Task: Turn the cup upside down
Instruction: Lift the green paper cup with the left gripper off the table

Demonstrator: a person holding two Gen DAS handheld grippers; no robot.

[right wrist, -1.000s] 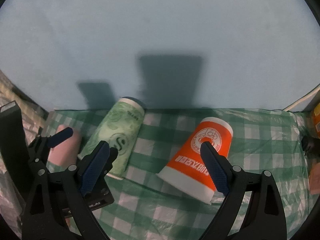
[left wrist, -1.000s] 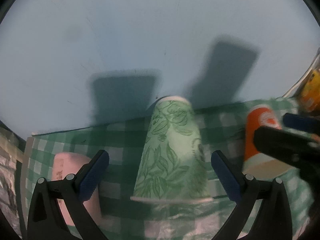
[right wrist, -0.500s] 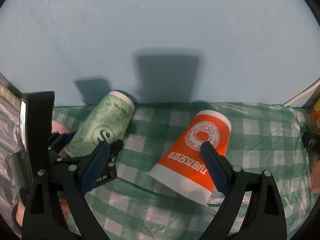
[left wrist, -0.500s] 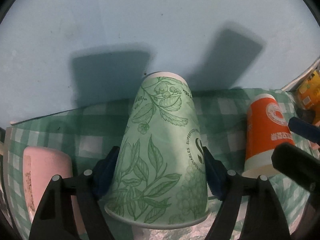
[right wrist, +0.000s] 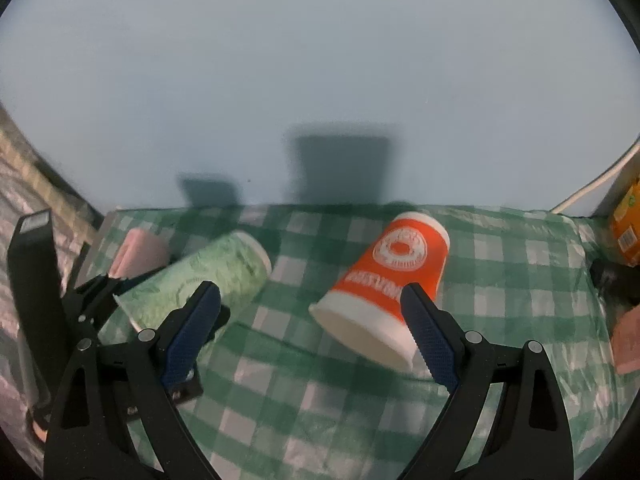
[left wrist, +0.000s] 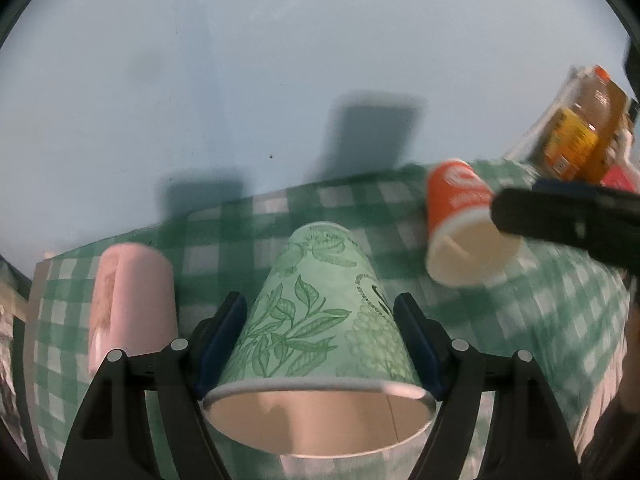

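Green-printed paper, leaf pattern: the green cup [left wrist: 320, 320] sits clamped in my left claw [left wrist: 320, 344], both blue pads [left wrist: 222, 336] pressed against its sides. It is tipped so the open mouth faces my left camera and the closed base points away toward the wall. From the right camera the same cup [right wrist: 208, 276] is seen tilted far over, base pointing up and to the right, above the green-and-white checked cloth [right wrist: 500, 280] that covers the table; whether its rim touches the cloth I cannot tell.

My right claw [right wrist: 312, 340] stands wide, nothing between its pads. The orange cup [right wrist: 388, 288] lies tilted between its fingers and beyond them, white rim toward the camera, base toward the wall. The right finger [right wrist: 428, 336] overlaps the cup's rim in the picture; contact cannot be confirmed. In the left camera the orange cup [left wrist: 456, 208] shows its pale inside, partly blurred, with the right claw's dark body just beside it.

A pink cup [left wrist: 132, 304] lies on the cloth left of the green cup. A bottle with a yellow label [left wrist: 580, 132] stands at the far right edge.
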